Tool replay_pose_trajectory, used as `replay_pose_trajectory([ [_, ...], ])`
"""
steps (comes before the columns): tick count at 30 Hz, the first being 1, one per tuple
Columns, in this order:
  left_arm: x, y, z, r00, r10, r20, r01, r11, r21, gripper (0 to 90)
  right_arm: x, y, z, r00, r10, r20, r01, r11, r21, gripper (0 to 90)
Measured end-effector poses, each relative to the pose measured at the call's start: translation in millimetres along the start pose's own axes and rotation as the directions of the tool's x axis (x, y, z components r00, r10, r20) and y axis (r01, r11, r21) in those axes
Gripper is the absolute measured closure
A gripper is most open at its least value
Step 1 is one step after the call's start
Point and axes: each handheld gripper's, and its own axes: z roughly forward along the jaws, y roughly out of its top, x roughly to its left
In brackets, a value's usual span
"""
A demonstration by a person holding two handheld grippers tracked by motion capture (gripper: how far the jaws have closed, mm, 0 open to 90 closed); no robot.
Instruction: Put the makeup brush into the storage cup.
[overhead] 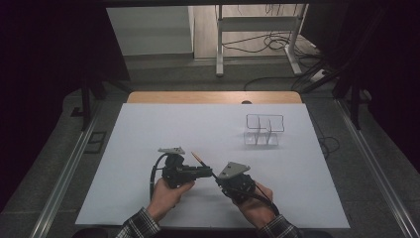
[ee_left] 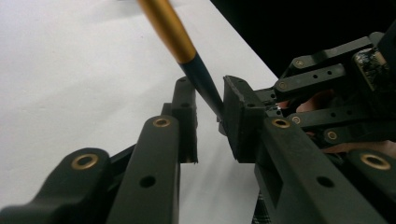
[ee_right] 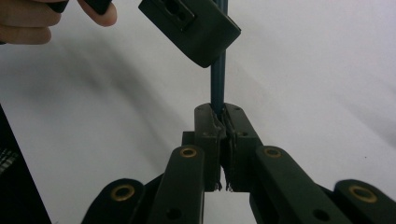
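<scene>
Black tongs (overhead: 214, 174), brass rivets, plaid sleeves (overhead: 141, 225)

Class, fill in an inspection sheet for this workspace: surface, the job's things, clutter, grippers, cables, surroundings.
Surface: white sheet on a wooden table.
Job's things: a gold and dark pen, held off the sheet; a clear organizer stands apart at the far right.
Clutter: nothing seen.
Grippers: right gripper is shut on the pen's dark end; left gripper has the pen between its jaws, against one pad, with a gap at the other.
Cables: a black cable loops from the left gripper; floor cables lie beyond the table.
Surroundings: a metal stand behind the table, rails along the sides, dark edges.
</scene>
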Motion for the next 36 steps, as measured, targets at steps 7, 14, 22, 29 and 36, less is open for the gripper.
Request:
replay_pose_trajectory([
  [7,-2.1,1.0,-0.5,0.9995,0.003,0.032,-0.003,1.0000,0.003,83.7,-0.5,-0.6,2.6,0.9998,0.003,-0.020,-0.003,1.000,0.008,82.2],
  [14,-1.3,1.8,-3.4,0.9999,0.016,0.006,-0.016,0.9998,0.009,83.9,-4.5,2.3,-9.2,0.9996,-0.001,-0.029,0.001,1.000,-0.011,72.0],
  [22,-5.0,2.6,-2.5,0.9988,0.045,-0.016,-0.045,0.9987,0.026,83.9,-17.8,18.6,-25.6,0.9987,0.018,-0.048,-0.021,0.997,-0.071,66.7],
  [29,-8.8,3.4,-2.2,0.9974,0.068,-0.024,-0.067,0.9971,0.036,83.9,-16.8,46.6,-24.4,0.9975,-0.011,-0.070,0.003,0.994,-0.111,66.7],
  [36,-11.7,4.2,-3.0,0.9958,0.086,-0.031,-0.085,0.9957,0.036,83.9,-11.6,64.9,-14.4,0.9962,-0.039,-0.078,0.029,0.992,-0.120,67.4],
])
